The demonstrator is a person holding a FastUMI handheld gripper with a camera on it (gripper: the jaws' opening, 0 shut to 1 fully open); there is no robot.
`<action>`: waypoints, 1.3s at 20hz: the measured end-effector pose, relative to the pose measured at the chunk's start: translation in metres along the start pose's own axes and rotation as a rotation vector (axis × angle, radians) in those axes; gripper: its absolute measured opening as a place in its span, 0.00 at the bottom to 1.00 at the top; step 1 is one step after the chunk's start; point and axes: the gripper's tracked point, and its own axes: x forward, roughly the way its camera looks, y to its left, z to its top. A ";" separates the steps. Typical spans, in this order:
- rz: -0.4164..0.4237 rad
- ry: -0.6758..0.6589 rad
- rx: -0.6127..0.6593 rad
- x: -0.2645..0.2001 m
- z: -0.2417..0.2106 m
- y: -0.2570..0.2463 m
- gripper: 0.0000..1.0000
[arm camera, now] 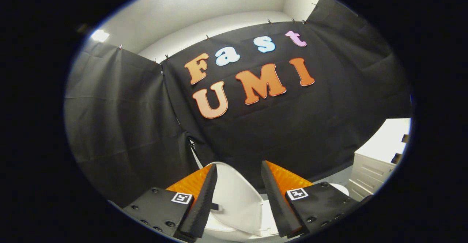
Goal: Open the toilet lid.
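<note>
In the gripper view, the tool (238, 171) points forward with its two fingers set fairly wide apart, and nothing is pressed between them. In the gap between the fingers stands the smooth white plastic toilet lid (237, 199), raised and tilted back toward the black cloth wall (120, 118) on the far side. Its rounded top edge reaches up to about the level of the fingertips. Whether either finger touches the lid cannot be told from here. Below the lid, near the base of the fingers, a pale rim of the white toilet seat (219, 227) shows, uncovered. To the far right stands a white cabinet with drawers (373, 175), well apart from the toilet.

Judging from how the lid stands, the opening looks largely done: it is up off the seat and close to upright. What may be left is to check that it rests steadily against its backstop and to draw the tool clear.
</note>
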 end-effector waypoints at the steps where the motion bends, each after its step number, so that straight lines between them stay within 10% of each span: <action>1: -0.009 0.000 -0.027 -0.003 0.006 -0.008 0.76; 7: -0.045 -0.013 -0.193 -0.018 0.045 -0.059 0.99; 26: -0.056 -0.024 -0.202 -0.027 0.095 -0.219 0.99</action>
